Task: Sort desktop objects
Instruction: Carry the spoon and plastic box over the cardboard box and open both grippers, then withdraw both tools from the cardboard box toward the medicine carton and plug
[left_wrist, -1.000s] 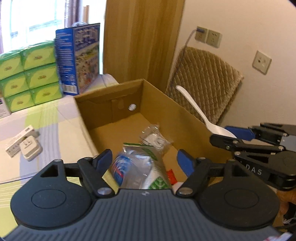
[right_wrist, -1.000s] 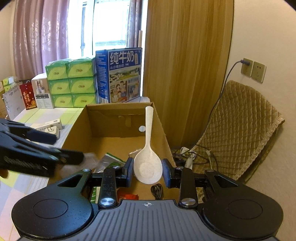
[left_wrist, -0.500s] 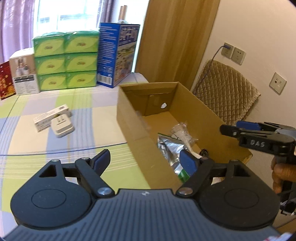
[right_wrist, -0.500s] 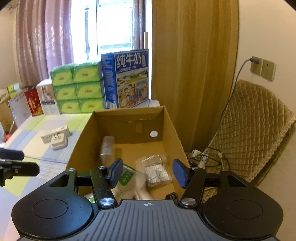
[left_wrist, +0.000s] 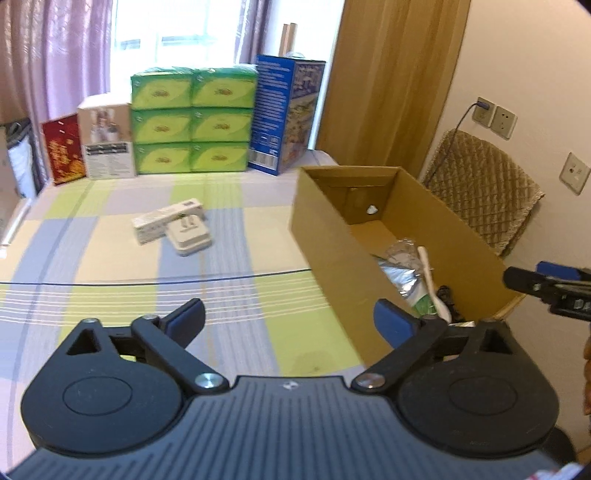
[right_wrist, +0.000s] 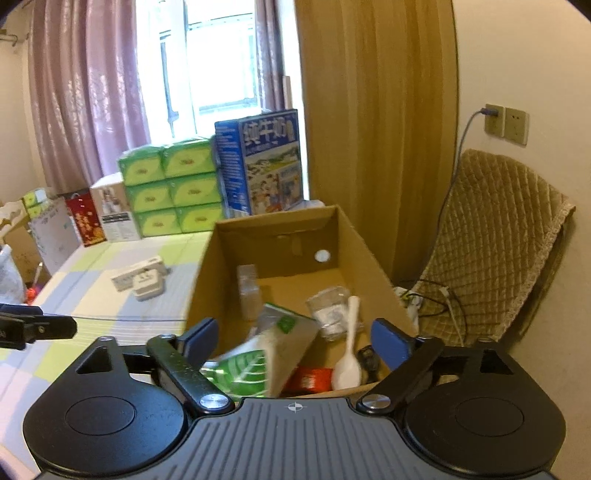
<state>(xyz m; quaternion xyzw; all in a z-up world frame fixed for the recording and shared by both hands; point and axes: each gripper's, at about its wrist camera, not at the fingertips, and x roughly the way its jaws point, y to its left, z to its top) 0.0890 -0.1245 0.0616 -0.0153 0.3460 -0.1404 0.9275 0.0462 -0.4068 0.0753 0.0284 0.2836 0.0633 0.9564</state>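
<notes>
While both are hovering with jaws spread wide and gripping nothing, the left hand-held gripper (left_wrist: 290, 321) is hanging over the checked green, blue and cream tabletop (left_wrist: 110, 280) and the right hand-held gripper (right_wrist: 293, 338) is hanging over the open brown cardboard box (right_wrist: 207, 280). Inside the box, a white plastic spoon (right_wrist: 349, 354) is lying beside a green-and-silver foil pouch (right_wrist: 266, 354). A white plug adapter (left_wrist: 187, 236) and a long white carton (left_wrist: 166, 219), touching each other, are sitting on the tabletop

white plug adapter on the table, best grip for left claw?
Take the white plug adapter across its two short side edges, coming straight down from above. It lies flat, and the long white box touches its far-left edge, so close across the free sides. The left claw is open and empty.
</notes>
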